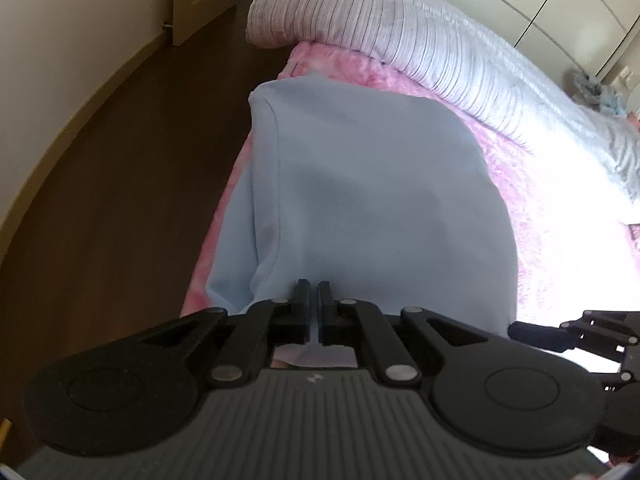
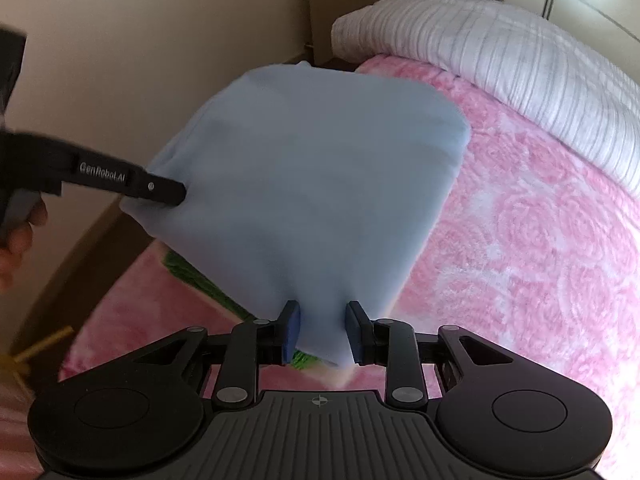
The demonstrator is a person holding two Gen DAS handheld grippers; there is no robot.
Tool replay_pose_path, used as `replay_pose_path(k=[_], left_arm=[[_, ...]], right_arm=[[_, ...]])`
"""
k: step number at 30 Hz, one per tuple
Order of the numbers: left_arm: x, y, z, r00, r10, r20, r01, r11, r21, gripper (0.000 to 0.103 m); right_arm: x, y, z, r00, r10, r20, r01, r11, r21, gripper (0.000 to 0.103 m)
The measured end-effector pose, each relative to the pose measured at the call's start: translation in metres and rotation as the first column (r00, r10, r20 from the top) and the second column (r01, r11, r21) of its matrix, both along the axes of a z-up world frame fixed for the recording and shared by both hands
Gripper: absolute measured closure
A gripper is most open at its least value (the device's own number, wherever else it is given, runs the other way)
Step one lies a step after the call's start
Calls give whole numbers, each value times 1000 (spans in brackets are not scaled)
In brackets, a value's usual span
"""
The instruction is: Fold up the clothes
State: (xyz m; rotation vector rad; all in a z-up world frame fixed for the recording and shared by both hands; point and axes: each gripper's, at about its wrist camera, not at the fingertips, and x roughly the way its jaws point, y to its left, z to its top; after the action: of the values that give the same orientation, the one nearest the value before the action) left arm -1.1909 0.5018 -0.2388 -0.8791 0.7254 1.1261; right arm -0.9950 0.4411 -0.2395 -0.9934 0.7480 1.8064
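Note:
A light blue garment hangs spread between both grippers above the pink bed. In the left wrist view my left gripper is shut on its near edge, black fingers pressed together with cloth pinched between them. In the right wrist view my right gripper is shut on a bunched fold of the same garment, which fills the gap between its blue pads. The left gripper comes in from the left there, clamped on the garment's side edge, with a hand behind it. The right gripper's tip shows at the left view's right edge.
A pink rose-patterned blanket covers the bed. A white ribbed duvet is rolled up at its far end. Something green lies under the garment. Dark wood floor runs along the bed's left side, with a cream wall beyond.

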Motion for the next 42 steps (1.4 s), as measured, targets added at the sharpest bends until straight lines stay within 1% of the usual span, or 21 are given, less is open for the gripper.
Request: replay_pose_path(k=[1, 5, 6, 8, 10, 13, 17, 20, 22, 24, 26, 28, 29, 33, 35, 37, 40, 42], left_arm=[[2, 1, 3, 1000, -2, -15, 2, 1000, -1, 101], [7, -1, 22, 998, 25, -62, -27, 999, -23, 100], [8, -4, 29, 996, 38, -82, -41, 999, -27, 96], [11, -14, 45, 989, 65, -130, -69, 997, -31, 69], [15, -26, 61, 987, 71, -146, -74, 997, -18, 67], [22, -39, 83, 988, 66, -143, -69, 997, -18, 65], [31, -53, 110, 989, 72, -127, -73, 997, -4, 65], [37, -67, 130, 985, 82, -154, -79, 996, 28, 63], [43, -73, 139, 980, 89, -177, -81, 995, 53, 60], [48, -79, 149, 977, 100, -186, -87, 993, 75, 55], [51, -85, 159, 976, 112, -185, -95, 991, 96, 47], [54, -89, 166, 973, 125, -192, -104, 988, 116, 42], [54, -91, 168, 971, 132, -198, -109, 987, 122, 41], [54, -95, 170, 962, 160, -221, -134, 982, 130, 41], [53, -96, 168, 954, 181, -238, -152, 979, 133, 41], [53, -104, 172, 949, 189, -251, -155, 977, 149, 41], [57, -116, 178, 941, 191, -280, -139, 971, 196, 41], [61, -122, 181, 940, 180, -288, -119, 969, 217, 41]], right_arm=[[-2, 1, -1, 1000, 4, 9, -3, 1000, -3, 74], [-7, 1, 11, 1000, -6, 30, 8, 999, -38, 74], [-6, 0, 16, 1000, -11, 28, 13, 999, -51, 74], [-1, -4, 24, 999, -36, 6, 36, 995, -96, 74], [5, -6, 34, 998, -57, -33, 52, 988, -147, 74], [11, -12, 53, 991, -97, -89, 79, 979, -187, 74], [17, -24, 80, 990, -120, -78, 107, 982, -156, 73], [23, -30, 98, 986, -144, -81, 133, 983, -127, 69], [27, -35, 110, 982, -166, -88, 156, 982, -110, 58], [30, -40, 121, 979, -179, -95, 171, 982, -86, 52], [31, -43, 129, 977, -189, -96, 183, 981, -66, 47], [32, -47, 137, 975, -200, -98, 196, 979, -50, 41], [33, -48, 140, 975, -200, -99, 197, 979, -45, 41], [36, -55, 151, 974, -211, -80, 208, 977, -41, 39], [37, -58, 157, 975, -218, -51, 216, 976, -41, 39], [37, -61, 162, 975, -220, -30, 219, 975, -29, 39], [38, -68, 166, 975, -218, -37, 218, 976, 8, 39], [41, -73, 171, 973, -222, -58, 223, 975, 23, 39]])
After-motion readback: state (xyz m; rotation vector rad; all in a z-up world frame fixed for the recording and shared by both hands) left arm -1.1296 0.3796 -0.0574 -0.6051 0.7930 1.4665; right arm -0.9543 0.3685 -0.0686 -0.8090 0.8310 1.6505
